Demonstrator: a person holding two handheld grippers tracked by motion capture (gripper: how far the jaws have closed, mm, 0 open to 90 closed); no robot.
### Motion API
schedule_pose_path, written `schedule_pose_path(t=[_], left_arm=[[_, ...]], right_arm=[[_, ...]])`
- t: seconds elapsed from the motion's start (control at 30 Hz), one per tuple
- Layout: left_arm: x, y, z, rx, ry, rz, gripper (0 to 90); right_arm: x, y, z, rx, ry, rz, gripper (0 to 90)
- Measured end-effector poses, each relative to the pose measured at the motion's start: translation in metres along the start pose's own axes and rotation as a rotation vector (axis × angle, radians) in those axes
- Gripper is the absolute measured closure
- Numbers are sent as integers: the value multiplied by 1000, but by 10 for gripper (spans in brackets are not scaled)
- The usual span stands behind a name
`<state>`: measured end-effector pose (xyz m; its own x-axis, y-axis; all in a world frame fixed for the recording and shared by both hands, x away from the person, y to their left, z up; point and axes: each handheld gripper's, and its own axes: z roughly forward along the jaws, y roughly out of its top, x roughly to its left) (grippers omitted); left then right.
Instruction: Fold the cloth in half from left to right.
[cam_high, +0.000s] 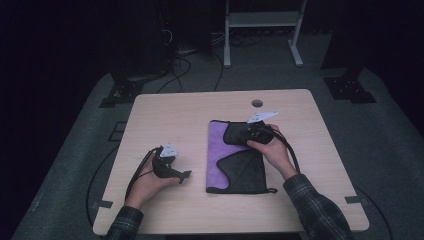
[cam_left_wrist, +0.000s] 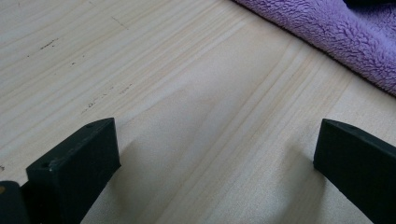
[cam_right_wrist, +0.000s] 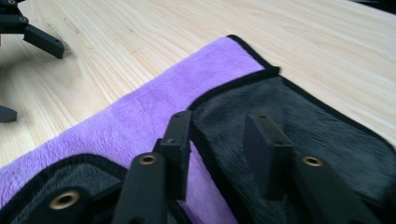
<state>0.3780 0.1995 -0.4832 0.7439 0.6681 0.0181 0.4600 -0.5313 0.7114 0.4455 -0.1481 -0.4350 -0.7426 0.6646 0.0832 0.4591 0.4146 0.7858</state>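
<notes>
A cloth, purple (cam_high: 217, 150) on one face and black on the other, lies flat on the wooden table (cam_high: 170, 115), right of centre. Its two right corners are folded inward as black flaps (cam_high: 247, 170). My right gripper (cam_high: 236, 136) is low over the far flap, pointing left. In the right gripper view its jaws (cam_right_wrist: 219, 126) stand apart over the flap's bound edge (cam_right_wrist: 205, 100), and nothing is pinched between them. My left gripper (cam_high: 183, 175) rests on bare wood left of the cloth, open and empty (cam_left_wrist: 215, 158), with the purple pile (cam_left_wrist: 336, 32) just ahead of it.
A round cable hole (cam_high: 257, 103) sits near the table's far edge. Beyond the table are a white frame's legs (cam_high: 227, 55) and cables on a grey floor. Bare wood stretches left of the cloth (cam_high: 150, 125).
</notes>
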Motion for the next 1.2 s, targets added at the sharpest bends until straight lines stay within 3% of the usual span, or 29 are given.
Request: schedule_pose_path(t=[0.47,0.7,0.87,1.2], left_arm=[[0,0,0,0,-1,-2,0],[0,0,0,0,-1,-2,0],[0,0,0,0,-1,-2,0],[0,0,0,-1,-1,-2,0]], right_arm=[[9,7,48,48,23,-39,632],[13,4,64,91,-16,-97,690],[14,5,62,87,-48,-102,833],[3,18,41,30,-85,-67,844]])
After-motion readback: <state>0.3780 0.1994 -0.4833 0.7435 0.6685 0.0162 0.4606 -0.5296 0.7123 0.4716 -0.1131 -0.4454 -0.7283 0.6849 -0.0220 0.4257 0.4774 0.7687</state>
